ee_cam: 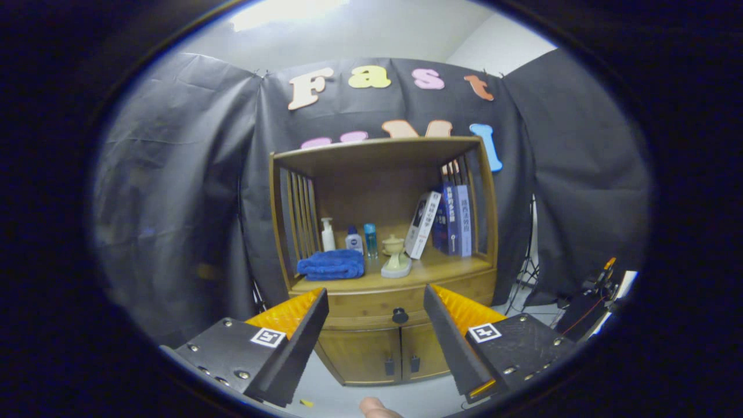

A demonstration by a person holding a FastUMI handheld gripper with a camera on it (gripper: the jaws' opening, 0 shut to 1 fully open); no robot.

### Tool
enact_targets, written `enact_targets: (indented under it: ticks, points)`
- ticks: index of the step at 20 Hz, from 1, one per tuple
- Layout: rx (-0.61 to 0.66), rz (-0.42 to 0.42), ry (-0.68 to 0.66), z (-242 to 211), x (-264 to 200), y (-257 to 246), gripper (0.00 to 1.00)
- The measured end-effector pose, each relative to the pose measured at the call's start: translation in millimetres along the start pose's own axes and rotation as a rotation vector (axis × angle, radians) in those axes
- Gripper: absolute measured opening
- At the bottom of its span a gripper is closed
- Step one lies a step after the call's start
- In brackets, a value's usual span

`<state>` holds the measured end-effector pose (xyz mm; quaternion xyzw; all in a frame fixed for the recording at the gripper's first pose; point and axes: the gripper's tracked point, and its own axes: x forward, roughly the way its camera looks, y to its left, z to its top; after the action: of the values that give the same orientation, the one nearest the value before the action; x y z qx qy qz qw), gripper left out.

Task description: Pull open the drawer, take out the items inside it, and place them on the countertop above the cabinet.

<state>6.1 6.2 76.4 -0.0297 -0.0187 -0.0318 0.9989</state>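
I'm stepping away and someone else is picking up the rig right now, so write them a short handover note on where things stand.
Claw: open, holding nothing, its fingers spread and pointed at the cabinet, apart from it.
Drawer: shut; its dark knob sits beyond and between the fingers.
Countertop: already carries a blue towel, three small bottles, a pale teapot-like piece and leaning books.
Done: nothing yet.
Left: grip the knob, pull the drawer open, lift out whatever is inside, set it on the countertop. Contents can't be seen yet.

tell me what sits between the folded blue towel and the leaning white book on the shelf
In the gripper view, a pale ceramic teapot on its stand sits between the folded blue towel and the leaning white book. The gripper fingers are open, short of the drawer.
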Motion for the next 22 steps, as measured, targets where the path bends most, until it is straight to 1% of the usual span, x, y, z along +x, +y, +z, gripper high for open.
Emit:
enact_targets:
  ticks: [2, 6, 10, 14, 17, 22]
  points:
    - [-0.023, 0.01, -0.012, 8.4, -6.7, 9.3, 0.99]
    - [-0.064, 0.036, -0.045, 11.5, -16.2, 23.8, 0.99]
    - [-0.138, 0.032, -0.089, 11.1, -18.7, 24.8, 0.99]
    - [-0.141, 0.043, -0.094, 4.4, -22.0, 24.2, 0.99]
    - [-0.155, 0.035, -0.083, -1.0, -21.1, 19.5, 0.99]
    - [-0.122, 0.044, -0.092, 5.9, -22.9, 23.9, 0.99]
